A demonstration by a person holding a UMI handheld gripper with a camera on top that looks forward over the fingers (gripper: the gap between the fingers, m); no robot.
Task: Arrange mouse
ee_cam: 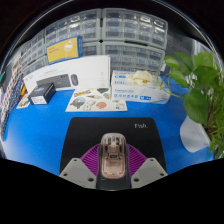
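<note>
A pale, pinkish translucent mouse (112, 160) sits lengthwise between my gripper's (112, 172) two fingers. The purple pads (88, 160) press against both of its sides, so the gripper is shut on it. The mouse's nose points ahead over the near edge of a black mouse mat (112, 129) lying on the blue table (40, 130). I cannot see whether the mouse rests on the mat or hangs just above it.
Beyond the mat lie printed leaflets (95, 98), a white keyboard box (72, 74), a flat white box (140, 88) and a small black box (42, 92). A green plant (200, 85) stands at the right. Shelves of clear drawers (110, 28) line the back.
</note>
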